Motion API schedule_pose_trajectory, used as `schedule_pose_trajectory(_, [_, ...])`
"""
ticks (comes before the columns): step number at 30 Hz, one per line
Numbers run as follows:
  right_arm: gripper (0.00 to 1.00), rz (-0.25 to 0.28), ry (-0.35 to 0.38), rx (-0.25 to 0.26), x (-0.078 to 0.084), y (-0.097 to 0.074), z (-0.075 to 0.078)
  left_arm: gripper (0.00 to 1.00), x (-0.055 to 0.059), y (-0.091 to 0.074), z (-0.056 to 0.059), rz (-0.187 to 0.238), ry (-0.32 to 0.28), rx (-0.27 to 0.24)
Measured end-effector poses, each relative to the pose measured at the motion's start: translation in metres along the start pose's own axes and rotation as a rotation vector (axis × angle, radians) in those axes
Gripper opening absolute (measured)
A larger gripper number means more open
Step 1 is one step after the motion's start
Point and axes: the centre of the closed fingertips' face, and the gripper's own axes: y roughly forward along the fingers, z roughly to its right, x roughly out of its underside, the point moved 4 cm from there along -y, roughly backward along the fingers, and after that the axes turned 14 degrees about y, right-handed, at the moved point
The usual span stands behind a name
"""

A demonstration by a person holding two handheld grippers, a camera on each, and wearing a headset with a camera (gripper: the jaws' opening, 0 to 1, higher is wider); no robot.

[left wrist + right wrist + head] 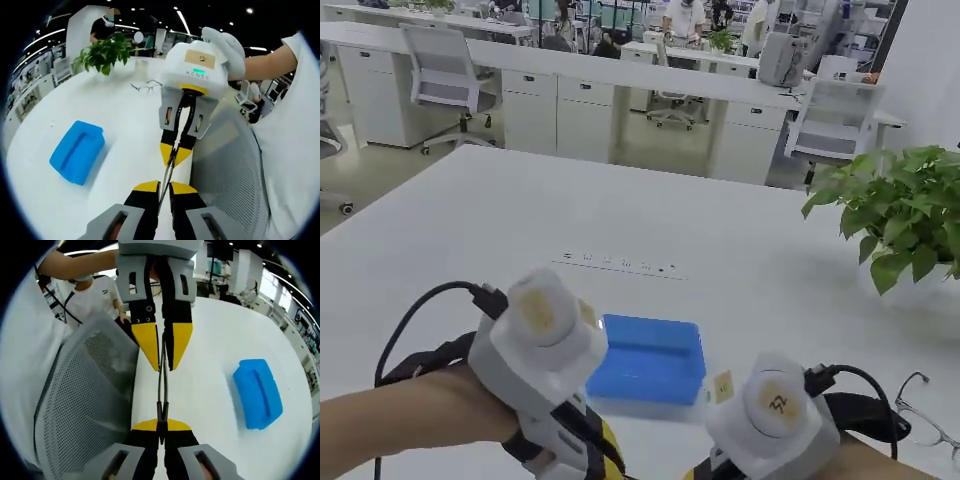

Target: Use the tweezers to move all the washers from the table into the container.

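The thin metal tweezers (167, 175) span between my two grippers, which face each other tip to tip over the near edge of the table. My left gripper (165, 189) is shut on one end. My right gripper (161, 426) is shut on the other end of the tweezers (161, 390). The blue container (650, 358) lies on the white table (520, 230), just beyond both gripper bodies. Farther out, a row of several small dark washers (620, 265) lies on the table.
A potted plant (905, 210) stands at the table's right side, with a pair of glasses (920, 415) in front of it. A grey mesh chair (85, 400) sits against the near table edge. Desks, chairs and people are behind.
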Motion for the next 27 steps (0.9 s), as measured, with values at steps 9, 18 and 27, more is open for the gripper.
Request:
schedule_pose_trajectory(9, [0.0,-0.05,-0.021,0.021,0.006,0.012,0.015,0.0,0.025,0.027,-0.007,-0.113,0.11,-0.003])
schedule_pose_trajectory(18, [0.0,-0.084,-0.019,0.059,0.017,0.03,0.039,0.0,0.036,0.047,-0.024,-0.13,0.097,-0.023])
schedule_pose_trajectory(27, [0.01,-0.074,0.076,0.124,0.027,0.048,0.055,0.0,0.048,0.065,-0.036,-0.159,0.127,-0.044])
